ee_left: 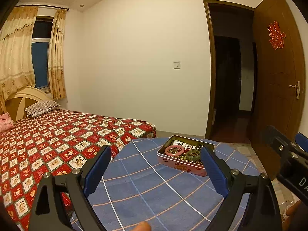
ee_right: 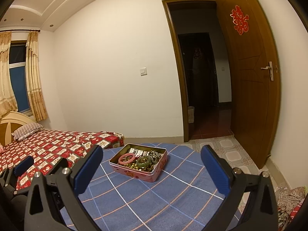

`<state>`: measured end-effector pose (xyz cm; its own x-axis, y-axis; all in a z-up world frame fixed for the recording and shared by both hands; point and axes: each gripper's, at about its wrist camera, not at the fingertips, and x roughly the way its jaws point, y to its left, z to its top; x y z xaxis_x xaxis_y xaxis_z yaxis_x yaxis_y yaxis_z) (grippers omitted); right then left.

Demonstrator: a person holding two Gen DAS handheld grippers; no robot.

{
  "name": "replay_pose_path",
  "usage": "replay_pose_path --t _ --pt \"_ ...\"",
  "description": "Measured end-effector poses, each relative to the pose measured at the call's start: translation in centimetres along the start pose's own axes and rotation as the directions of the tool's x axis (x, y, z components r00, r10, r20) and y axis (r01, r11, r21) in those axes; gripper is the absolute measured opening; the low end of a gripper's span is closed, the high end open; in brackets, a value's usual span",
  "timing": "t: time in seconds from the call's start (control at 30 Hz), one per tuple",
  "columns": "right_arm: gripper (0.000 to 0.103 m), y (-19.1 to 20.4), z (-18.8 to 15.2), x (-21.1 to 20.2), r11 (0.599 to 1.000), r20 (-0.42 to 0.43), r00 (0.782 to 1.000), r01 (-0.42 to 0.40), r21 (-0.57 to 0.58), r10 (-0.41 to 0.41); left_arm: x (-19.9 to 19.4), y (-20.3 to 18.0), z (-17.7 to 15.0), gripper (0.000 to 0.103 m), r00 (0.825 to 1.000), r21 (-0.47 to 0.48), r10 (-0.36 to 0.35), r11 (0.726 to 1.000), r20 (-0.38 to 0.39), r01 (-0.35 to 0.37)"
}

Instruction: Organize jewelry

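Rect. metal tin (ee_right: 142, 170) w/ beads, on checked cloth (ee_right: 154, 198)

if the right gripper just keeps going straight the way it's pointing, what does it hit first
Probably the pink tin of jewelry on the blue checked cloth. It sits ahead between the open fingers of the right gripper, slightly left of centre. Depth and height are unclear, so it may pass above.

We see blue cloth (ee_right: 154, 196) crossed by white and peach check lines. Tin (ee_right: 152, 173) pink outside with red print, silver rim. Inside we note pink bangle (ee_right: 126, 158), green bangle (ee_right: 144, 161), brown and gold beads (ee_right: 146, 167). Gripper pads (ee_right: 87, 170) blue on black frames. Bedspread (ee_left: 48, 144) red with cream squares. Pillow (ee_left: 41, 107) striped grey-white. Curtains (ee_left: 17, 57) beige-gold. Door (ee_right: 248, 77) brown with red emblem (ee_right: 239, 20). Wall (ee_left: 134, 57) cream.
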<state>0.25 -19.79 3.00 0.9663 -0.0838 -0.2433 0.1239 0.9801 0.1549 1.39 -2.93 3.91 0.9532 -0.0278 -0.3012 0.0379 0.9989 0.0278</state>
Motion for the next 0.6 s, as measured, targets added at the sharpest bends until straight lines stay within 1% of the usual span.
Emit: replay_pose_path --t 0.17,0.27,0.43,0.6 --pt "0.103 0.0 0.0 0.1 1.0 -0.001 1.0 0.003 -0.002 -0.003 0.2 -0.1 0.0 0.093 1.0 0.018 0.02 1.0 0.011 -0.021" --pt "0.103 0.0 0.0 0.1 1.0 -0.004 1.0 0.004 -0.004 -0.005 0.4 0.2 0.0 0.093 1.0 0.01 0.028 1.0 0.012 -0.028" --pt "0.103 0.1 0.0 0.2 1.0 -0.003 1.0 0.008 -0.005 -0.008 0.5 0.9 0.4 0.093 1.0 -0.024 0.001 1.0 0.005 -0.001" --pt "0.103 0.1 -0.1 0.5 1.0 -0.006 1.0 0.009 -0.003 -0.009 0.7 1.0 0.4 0.093 1.0 -0.031 -0.01 0.999 0.004 0.01"
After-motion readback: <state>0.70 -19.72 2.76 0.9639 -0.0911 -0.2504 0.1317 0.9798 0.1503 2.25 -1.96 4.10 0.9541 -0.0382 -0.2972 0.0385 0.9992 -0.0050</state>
